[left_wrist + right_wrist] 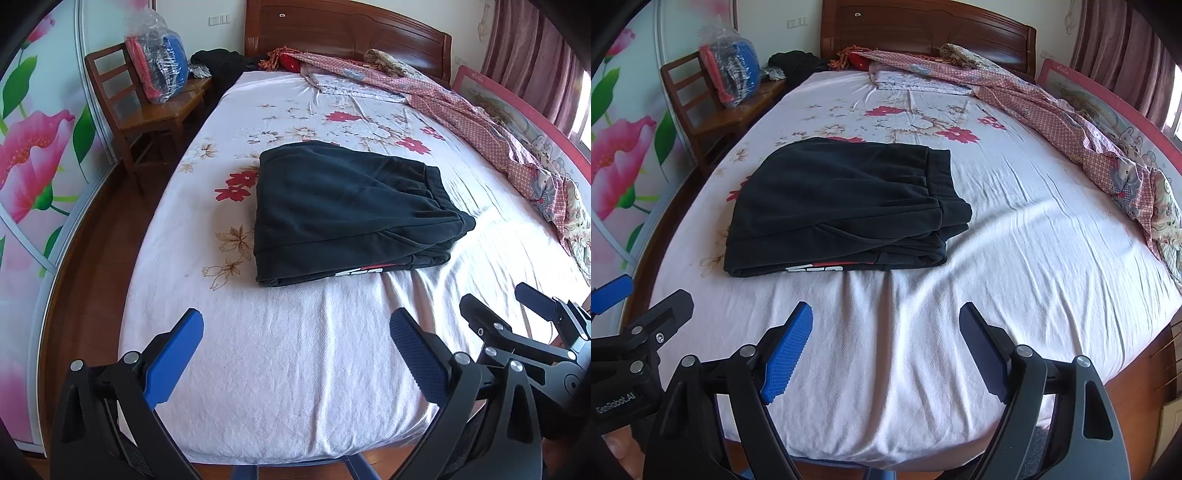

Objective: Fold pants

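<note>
Hovering side by side over the near end of the bed, both tongs tilt downward with nothing between their blue pads. The left tongs [295, 354] stand wide apart, and the right tongs [886, 350] are spread just as wide.

Ahead of them, the black fleece pants [343, 214], folded into a thick rectangular stack with a red-and-white print showing at the near edge, lie on the white floral bedsheet [295, 369], well apart from both tongs.

A crumpled pink checked quilt [480, 122] runs along the right side up to the wooden headboard [347, 33]. Left of the bed a wooden chair [147, 110] carries a clear plastic bag of clothes [159, 62].

Bare wrinkled sheet lies between tongs and pants.
</note>
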{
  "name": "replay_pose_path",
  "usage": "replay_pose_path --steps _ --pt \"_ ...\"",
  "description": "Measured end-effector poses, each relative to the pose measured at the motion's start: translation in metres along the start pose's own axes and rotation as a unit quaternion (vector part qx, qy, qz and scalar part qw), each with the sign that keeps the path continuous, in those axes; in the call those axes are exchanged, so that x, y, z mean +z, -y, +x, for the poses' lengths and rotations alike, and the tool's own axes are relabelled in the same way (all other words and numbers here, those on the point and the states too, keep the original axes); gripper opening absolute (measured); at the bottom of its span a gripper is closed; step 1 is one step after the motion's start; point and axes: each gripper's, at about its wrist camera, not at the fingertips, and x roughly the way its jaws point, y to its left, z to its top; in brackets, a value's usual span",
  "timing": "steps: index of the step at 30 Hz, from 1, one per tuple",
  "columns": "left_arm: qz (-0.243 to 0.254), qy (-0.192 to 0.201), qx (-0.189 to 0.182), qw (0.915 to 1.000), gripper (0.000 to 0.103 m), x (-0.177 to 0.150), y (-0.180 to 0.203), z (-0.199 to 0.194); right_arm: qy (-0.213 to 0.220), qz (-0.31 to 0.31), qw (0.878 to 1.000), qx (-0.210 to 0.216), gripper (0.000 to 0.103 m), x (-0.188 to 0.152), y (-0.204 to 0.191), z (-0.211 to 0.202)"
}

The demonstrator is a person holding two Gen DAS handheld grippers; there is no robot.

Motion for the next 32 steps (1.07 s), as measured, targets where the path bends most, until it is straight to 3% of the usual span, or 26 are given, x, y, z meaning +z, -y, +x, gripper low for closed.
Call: replay_pose_path --steps 7,23,25,30,32 --pt "-0.041 -0.001 -0.011 0.9991 0.101 -0.002 -0.009 0.004 0.000 0.002 1.000 -0.002 0.081 0.000 0.001 0.000" --pt "-0.041 -0.005 -0.011 0.9991 0.101 0.003 -0.009 0.007 0.003 0.002 1.000 -0.004 0.081 0.002 0.004 0.000" --pt "-0.032 0.012 -0.017 0.9993 0.101 0.003 -0.007 0.001 0.003 0.001 1.000 -0.002 0.081 0.002 0.004 -0.001" --pt "-0.018 0.021 0.027 0.9993 0.101 0.005 -0.003 -0.002 0.005 0.000 1.000 -0.004 0.081 0.003 0.004 -0.002" --pt "-0.006 0.014 0.028 0.9995 0.101 0.005 -0.002 0.000 0.005 0.001 1.000 -0.003 0.081 0.003 0.004 -0.002"
